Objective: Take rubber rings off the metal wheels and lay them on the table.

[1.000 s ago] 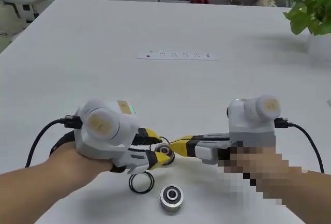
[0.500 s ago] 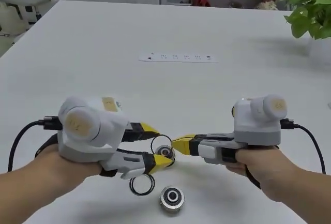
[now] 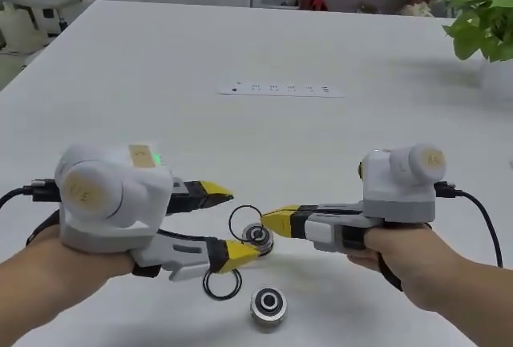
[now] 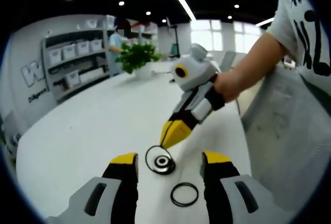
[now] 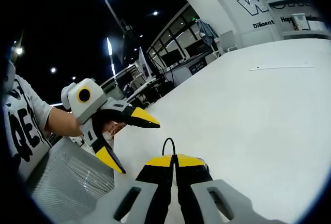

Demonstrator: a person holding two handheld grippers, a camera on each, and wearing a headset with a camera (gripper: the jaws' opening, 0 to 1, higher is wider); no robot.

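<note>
table (image 3: 160, 66) white, power strip (image 3: 280, 89) flat mid-surface, plant (image 3: 481, 14) far right

Shiny metal wheel (image 3: 268, 304) (matt white table (image 3: 160, 82)).

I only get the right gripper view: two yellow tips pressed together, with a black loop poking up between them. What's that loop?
Observer: A rubber ring, pinched by the right gripper. The left gripper view shows it looped loosely around a metal wheel on the table.
Visitor: Is the other gripper holding that wheel?
Observer: No. The left gripper is open, with the wheel ahead between its jaws, untouched.
Visitor: Any rings off already?
Observer: One. A loose ring lies flat on the table, next to a second wheel.
</note>
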